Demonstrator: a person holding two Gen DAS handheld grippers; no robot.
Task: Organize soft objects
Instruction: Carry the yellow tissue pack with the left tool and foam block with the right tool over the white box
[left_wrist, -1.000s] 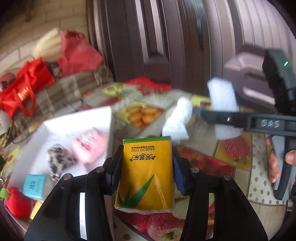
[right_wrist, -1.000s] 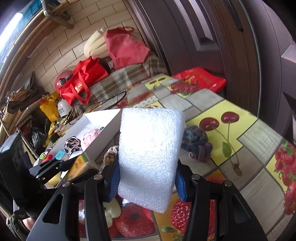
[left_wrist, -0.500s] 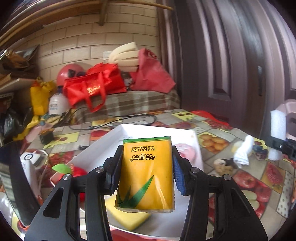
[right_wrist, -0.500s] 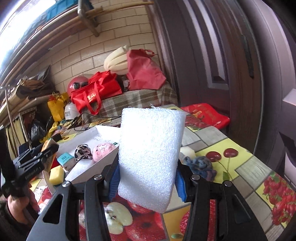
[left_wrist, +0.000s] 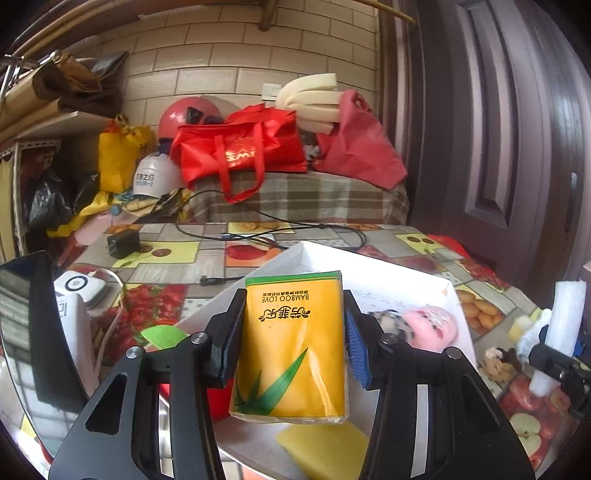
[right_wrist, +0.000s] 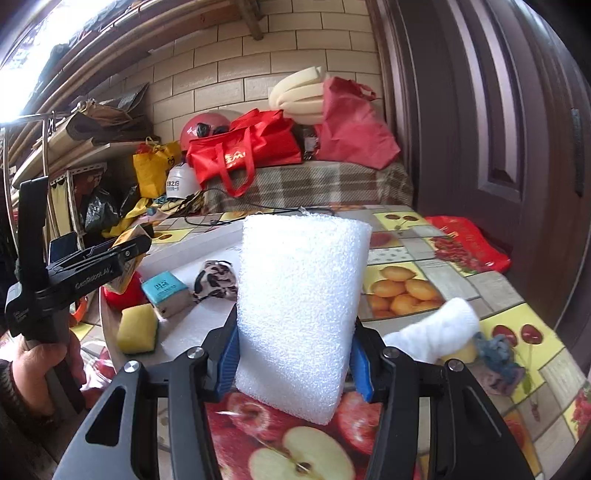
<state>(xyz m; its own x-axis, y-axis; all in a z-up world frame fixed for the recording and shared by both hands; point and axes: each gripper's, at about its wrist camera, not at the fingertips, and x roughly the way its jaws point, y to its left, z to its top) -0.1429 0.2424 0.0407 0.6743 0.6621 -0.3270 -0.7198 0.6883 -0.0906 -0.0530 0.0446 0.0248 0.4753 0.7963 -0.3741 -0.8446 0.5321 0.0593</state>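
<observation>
My left gripper (left_wrist: 291, 345) is shut on a yellow tissue pack (left_wrist: 291, 350) and holds it above the near end of the white tray (left_wrist: 369, 266). My right gripper (right_wrist: 293, 349) is shut on a white foam block (right_wrist: 299, 306), held over the table just right of the tray (right_wrist: 192, 332). In the tray lie a pink plush (left_wrist: 430, 326), a leopard-print scrunchie (right_wrist: 216, 282), a teal block (right_wrist: 164, 291), a yellow sponge (right_wrist: 136, 328) and a red soft toy (right_wrist: 123, 293). The left gripper also shows in the right wrist view (right_wrist: 129, 254).
A rolled white cloth (right_wrist: 439, 334), a blue-grey yarn toy (right_wrist: 496, 356) and a small brown plush (left_wrist: 500, 360) lie on the fruit-print tablecloth right of the tray. A charger and cables (left_wrist: 123, 243) lie at the far side. Red bags (left_wrist: 240, 151) stand behind.
My left gripper swung left and back with the tissue pack, now over the tray's near end. My right gripper carried the foam block closer to the tray.
</observation>
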